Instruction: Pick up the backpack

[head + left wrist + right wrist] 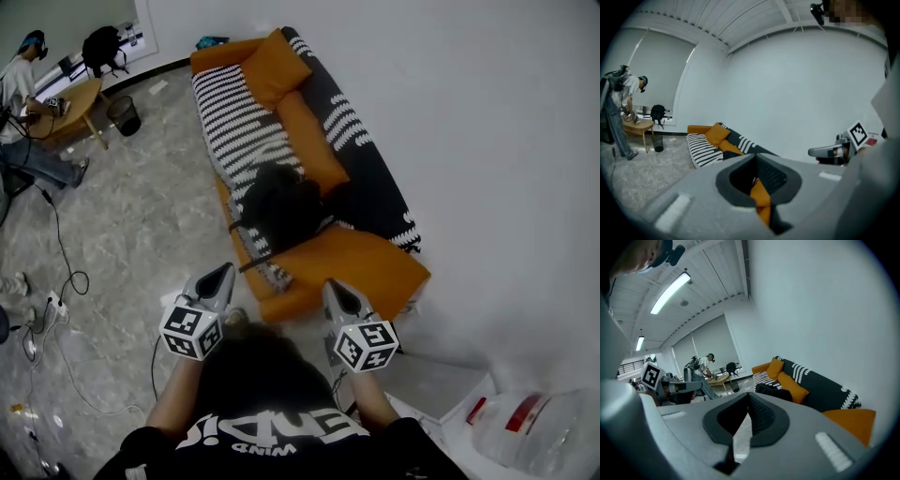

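A black backpack (277, 208) lies on the seat of an orange sofa (356, 258) that has a black-and-white striped cover. In the right gripper view the backpack (774, 391) shows just past the jaws, in front of the orange cushions. My left gripper (223, 274) is held in the air short of the sofa's near end, jaws shut and empty. Level with it on the other side, my right gripper (333, 286) is also shut with nothing in it. Each gripper view shows its own jaw tips meeting, on the left gripper (756, 157) and on the right gripper (749, 397).
A person (21, 89) bends over a low wooden table (73, 105) at the far left, with a bin (124, 114) and another black bag (101, 47) nearby. Cables (58, 281) trail over the marble floor. A white wall runs right of the sofa; a plastic bag (530, 427) lies near right.
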### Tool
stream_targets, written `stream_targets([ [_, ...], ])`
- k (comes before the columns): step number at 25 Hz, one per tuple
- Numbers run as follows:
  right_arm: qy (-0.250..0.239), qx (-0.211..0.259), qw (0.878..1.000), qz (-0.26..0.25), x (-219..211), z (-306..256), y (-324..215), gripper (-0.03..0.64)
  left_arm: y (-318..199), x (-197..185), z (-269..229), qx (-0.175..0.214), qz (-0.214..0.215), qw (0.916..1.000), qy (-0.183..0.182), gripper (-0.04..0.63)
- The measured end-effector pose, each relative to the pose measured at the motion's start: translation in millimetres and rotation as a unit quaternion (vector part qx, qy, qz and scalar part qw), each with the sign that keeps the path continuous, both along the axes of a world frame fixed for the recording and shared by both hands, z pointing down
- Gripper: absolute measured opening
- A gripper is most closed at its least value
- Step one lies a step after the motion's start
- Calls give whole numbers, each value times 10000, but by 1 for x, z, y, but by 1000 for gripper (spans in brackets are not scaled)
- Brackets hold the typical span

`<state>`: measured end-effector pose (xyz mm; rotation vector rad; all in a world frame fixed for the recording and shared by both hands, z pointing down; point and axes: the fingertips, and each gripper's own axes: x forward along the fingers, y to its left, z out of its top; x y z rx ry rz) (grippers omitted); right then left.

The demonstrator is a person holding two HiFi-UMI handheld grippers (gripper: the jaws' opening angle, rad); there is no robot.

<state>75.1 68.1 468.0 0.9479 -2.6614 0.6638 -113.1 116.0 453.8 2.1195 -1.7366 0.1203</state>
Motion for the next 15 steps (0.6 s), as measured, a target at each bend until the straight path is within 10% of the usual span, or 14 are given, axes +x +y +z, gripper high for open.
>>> stream_targets([
  [15,56,-127,9962,865,-49,-1,-92,2,-124,-52,1,-65,965,9953,-52,3],
])
